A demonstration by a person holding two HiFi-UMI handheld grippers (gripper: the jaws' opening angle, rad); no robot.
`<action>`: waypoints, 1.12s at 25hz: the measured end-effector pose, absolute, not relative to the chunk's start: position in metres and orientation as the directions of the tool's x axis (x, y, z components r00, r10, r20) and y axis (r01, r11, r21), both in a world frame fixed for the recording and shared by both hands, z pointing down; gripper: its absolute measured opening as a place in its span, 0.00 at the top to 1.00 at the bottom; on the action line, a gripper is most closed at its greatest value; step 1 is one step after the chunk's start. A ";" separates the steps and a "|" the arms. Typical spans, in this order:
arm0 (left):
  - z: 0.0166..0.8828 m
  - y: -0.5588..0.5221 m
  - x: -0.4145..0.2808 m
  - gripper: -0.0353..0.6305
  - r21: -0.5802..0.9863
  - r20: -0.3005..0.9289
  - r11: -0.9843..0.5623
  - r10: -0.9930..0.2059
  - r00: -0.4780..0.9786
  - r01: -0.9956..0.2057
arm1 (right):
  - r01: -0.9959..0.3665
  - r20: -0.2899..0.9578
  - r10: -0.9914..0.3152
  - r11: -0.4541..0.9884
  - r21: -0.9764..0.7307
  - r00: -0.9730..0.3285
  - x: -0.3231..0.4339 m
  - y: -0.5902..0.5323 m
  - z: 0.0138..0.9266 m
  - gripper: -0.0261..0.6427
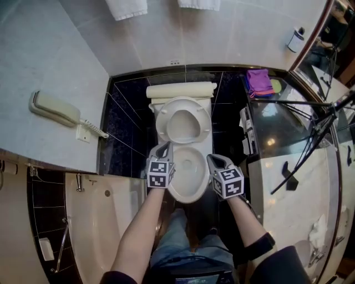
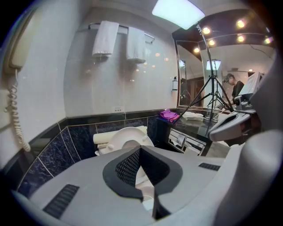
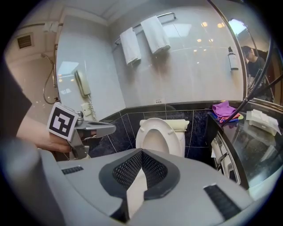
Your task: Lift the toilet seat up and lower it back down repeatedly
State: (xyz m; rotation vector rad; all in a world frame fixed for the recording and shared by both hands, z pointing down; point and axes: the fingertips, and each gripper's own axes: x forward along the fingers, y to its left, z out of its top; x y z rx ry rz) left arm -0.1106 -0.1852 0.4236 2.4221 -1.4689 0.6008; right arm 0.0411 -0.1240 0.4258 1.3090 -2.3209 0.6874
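The white toilet seat (image 1: 183, 123) stands raised, leaning back against the cream tank (image 1: 181, 90), and the bowl (image 1: 189, 173) below it is uncovered. My left gripper (image 1: 165, 147) hovers at the bowl's left rim and my right gripper (image 1: 214, 160) at its right rim. Both are shut with nothing between their jaws, and neither touches the seat. In the left gripper view the upright seat (image 2: 126, 137) shows just beyond the closed jaws of the left gripper (image 2: 140, 148). In the right gripper view the seat (image 3: 157, 134) stands ahead of the right gripper (image 3: 142, 151).
A wall phone (image 1: 55, 109) hangs at the left and towels (image 1: 126, 8) above the toilet. At the right is a dark counter (image 1: 277, 119) with a purple cloth (image 1: 256, 81) and a tripod (image 1: 310, 138). A bathtub (image 1: 100, 222) lies at the lower left.
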 end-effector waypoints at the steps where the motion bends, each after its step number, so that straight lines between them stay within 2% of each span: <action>1: 0.414 -0.171 -0.112 0.96 -0.009 0.464 -0.459 -0.789 0.402 -0.888 | -0.865 0.544 -0.679 0.451 -0.220 -0.492 0.042 -0.117 0.419 0.95; 12: 0.338 -0.035 -0.113 0.96 -0.022 0.423 -0.411 -0.830 0.364 -0.911 | -0.837 0.502 -0.682 0.515 -0.187 -0.532 0.052 -0.032 0.346 0.95; 28: 0.312 0.047 -0.117 0.96 0.015 0.403 -0.375 -0.846 0.349 -0.927 | -0.854 0.506 -0.705 0.500 -0.143 -0.497 0.080 0.042 0.330 0.94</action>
